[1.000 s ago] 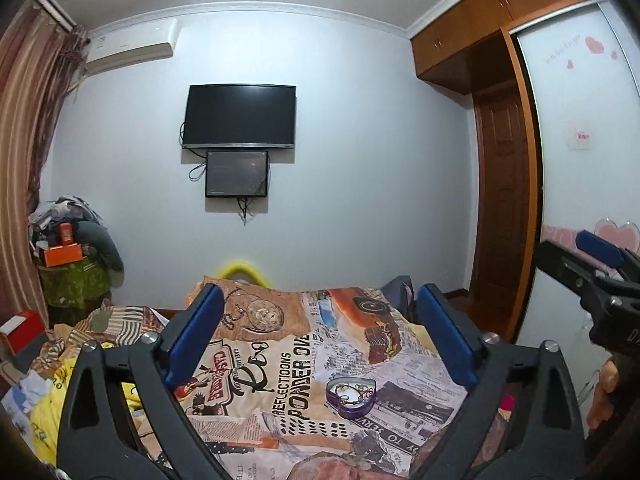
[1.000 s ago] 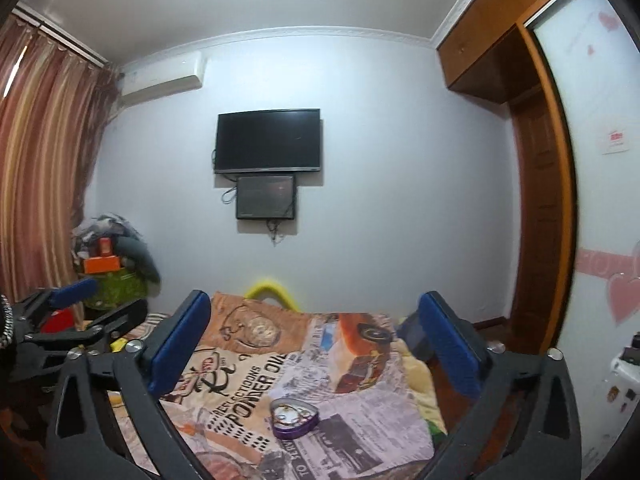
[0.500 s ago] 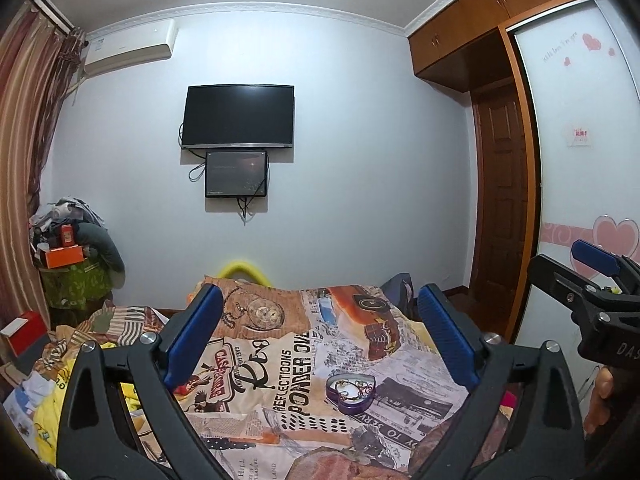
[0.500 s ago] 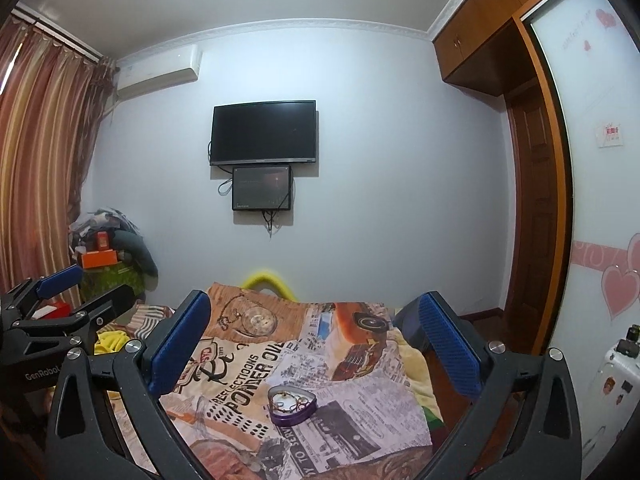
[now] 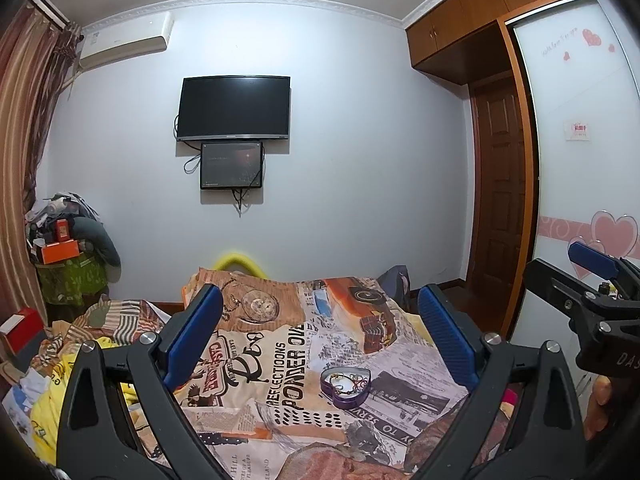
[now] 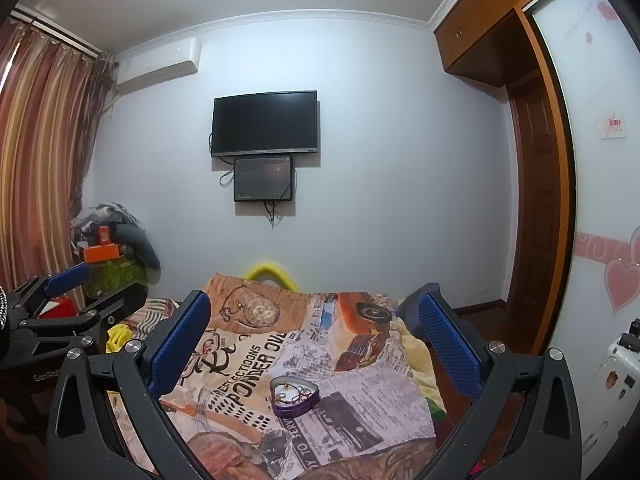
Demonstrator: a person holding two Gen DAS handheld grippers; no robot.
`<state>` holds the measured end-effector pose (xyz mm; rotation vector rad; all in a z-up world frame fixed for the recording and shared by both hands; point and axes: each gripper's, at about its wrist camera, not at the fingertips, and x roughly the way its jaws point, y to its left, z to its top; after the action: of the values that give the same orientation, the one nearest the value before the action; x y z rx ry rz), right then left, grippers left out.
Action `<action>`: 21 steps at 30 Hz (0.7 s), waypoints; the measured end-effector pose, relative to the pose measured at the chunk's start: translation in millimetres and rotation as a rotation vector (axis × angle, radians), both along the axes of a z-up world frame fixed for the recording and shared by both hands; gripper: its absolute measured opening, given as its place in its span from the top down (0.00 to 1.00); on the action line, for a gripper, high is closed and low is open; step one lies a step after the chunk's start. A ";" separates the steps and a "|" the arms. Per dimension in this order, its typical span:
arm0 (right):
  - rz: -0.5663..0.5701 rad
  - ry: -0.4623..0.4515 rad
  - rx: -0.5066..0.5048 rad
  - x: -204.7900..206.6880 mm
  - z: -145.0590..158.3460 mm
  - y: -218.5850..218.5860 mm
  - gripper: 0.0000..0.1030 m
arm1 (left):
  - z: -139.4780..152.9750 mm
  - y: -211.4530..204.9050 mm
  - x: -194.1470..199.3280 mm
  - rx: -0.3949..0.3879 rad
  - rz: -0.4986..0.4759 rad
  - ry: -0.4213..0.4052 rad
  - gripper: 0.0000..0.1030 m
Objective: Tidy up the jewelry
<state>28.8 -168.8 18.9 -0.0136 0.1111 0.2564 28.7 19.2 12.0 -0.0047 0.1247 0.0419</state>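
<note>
Rumpled bedspread (image 5: pixel 280 364) cradles the heart tin (image 5: pixel 345 386); both grippers (image 5: pixel 320 332) (image 6: pixel 316 336) gape above, and clumsy pinching could tip it.

The bedspread (image 5: pixel 288 356) reads "POWDER OIL"; the left hand-held gripper (image 6: pixel 44 377) reads "GenRob".

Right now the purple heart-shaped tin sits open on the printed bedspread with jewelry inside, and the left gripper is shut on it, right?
Not quite. The left gripper is open and clear of the purple heart-shaped tin, as the left wrist view shows. The tin does sit open on the printed bedspread with jewelry inside.
</note>
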 end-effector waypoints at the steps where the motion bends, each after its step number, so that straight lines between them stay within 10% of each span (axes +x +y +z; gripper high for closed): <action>1: 0.000 0.002 0.000 -0.5 0.5 -0.5 0.00 | -0.2 -0.1 0.1 0.000 -0.001 0.002 0.04; 21: 0.007 0.020 0.003 1.2 1.5 0.2 0.00 | -1.2 -3.5 0.9 0.000 -0.003 0.005 0.02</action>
<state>30.0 -168.6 20.5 -0.0090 0.1304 0.2641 29.5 15.7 10.8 -0.0040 0.1300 0.0390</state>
